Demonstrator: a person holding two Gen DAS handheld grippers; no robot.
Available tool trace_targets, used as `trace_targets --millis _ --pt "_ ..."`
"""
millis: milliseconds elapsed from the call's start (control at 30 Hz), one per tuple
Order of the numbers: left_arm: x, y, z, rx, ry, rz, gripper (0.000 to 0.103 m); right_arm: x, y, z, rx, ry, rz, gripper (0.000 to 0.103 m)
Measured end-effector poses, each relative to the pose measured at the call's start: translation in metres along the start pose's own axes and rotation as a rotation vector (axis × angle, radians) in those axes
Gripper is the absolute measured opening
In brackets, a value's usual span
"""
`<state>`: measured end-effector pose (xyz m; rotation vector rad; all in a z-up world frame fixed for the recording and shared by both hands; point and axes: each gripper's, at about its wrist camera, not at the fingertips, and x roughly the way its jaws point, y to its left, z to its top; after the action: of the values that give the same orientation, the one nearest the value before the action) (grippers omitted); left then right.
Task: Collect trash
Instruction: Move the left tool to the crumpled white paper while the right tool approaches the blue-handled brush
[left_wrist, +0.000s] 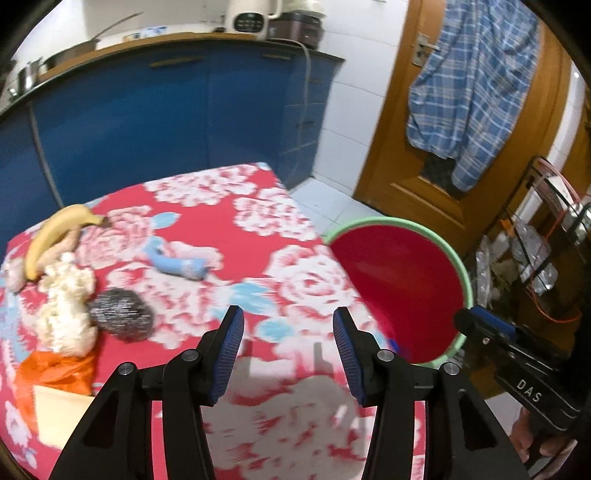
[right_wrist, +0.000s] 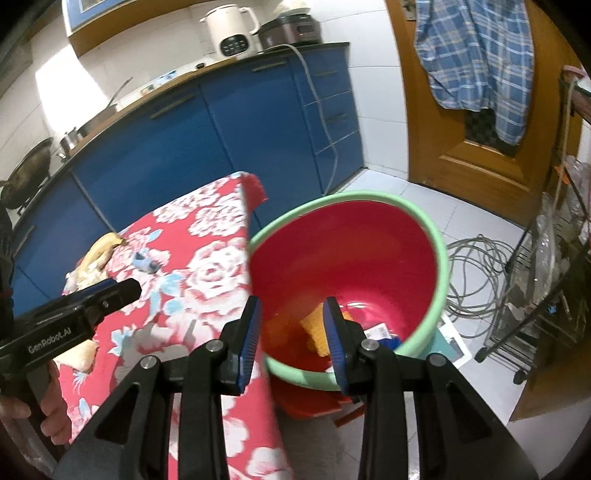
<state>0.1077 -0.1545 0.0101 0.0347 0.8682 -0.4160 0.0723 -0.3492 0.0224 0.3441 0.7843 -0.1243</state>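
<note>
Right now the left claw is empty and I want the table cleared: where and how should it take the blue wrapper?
Grip the blue wrapper across its narrow middle, coming down from above. It lies flat on the floral tablecloth as a long crumpled strip, clear of the steel scourer and banana, so the left claw can probably straddle its width.

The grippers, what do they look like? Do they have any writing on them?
Both are black plastic with silver screws and two fingers tipped by ribbed blue pads. The left gripper has "GenRobot.AI" in white on its side, seen from the right wrist camera. The right gripper has white "DAS" lettering, seen from the left wrist camera.
</note>
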Motion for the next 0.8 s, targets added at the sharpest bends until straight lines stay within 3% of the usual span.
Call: trace_targets --millis 800 --pt "-0.026 0.142 -0.005 -0.227 -0.043 0.231 0.052 0.069 0.126 0.018 -0.206 0.117 0.140 0.037"
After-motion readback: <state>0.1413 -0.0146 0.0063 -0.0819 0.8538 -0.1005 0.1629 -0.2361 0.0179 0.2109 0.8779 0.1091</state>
